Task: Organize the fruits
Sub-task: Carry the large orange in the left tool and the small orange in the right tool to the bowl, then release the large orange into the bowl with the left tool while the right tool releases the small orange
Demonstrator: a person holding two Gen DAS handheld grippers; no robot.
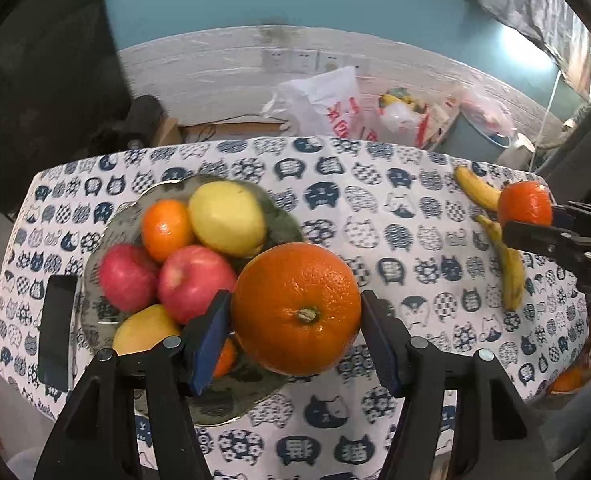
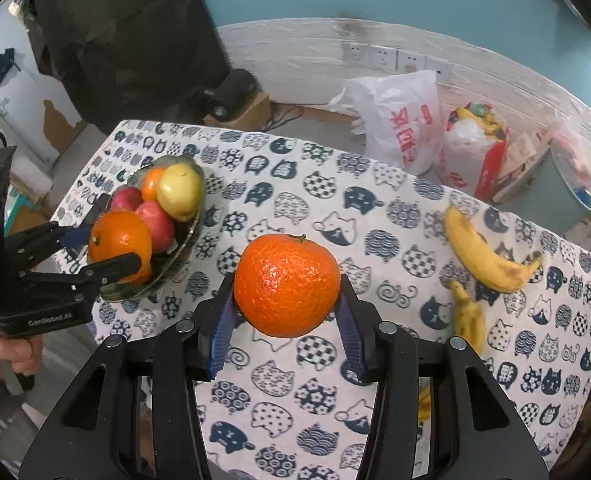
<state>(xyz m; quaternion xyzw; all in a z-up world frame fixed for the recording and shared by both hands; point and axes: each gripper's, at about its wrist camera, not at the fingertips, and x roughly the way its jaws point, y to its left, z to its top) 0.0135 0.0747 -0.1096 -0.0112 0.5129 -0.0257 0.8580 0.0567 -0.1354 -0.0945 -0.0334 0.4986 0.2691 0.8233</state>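
Over the desk, with its cat-print cloth, we hold one fruit in each gripper. Our left gripper has its fingers closed on a large orange, blue pads pressing its two sides, stem end facing the camera. It hangs just beside the glass fruit plate, at the plate's right edge in the left wrist view. On that plate we see two red apples, a small orange, a yellow-green pear and another yellow fruit at the near rim. A dark phone lies on the cloth just left of the plate.

Our right gripper has its fingers closed on a bumpy mandarin, held clear above the cloth, well to the right of the plate. Two bananas lie on the cloth farther from the plate still, near the desk's right edge. Beyond the desk's far edge, white and red plastic bags sit on the floor against the wall.
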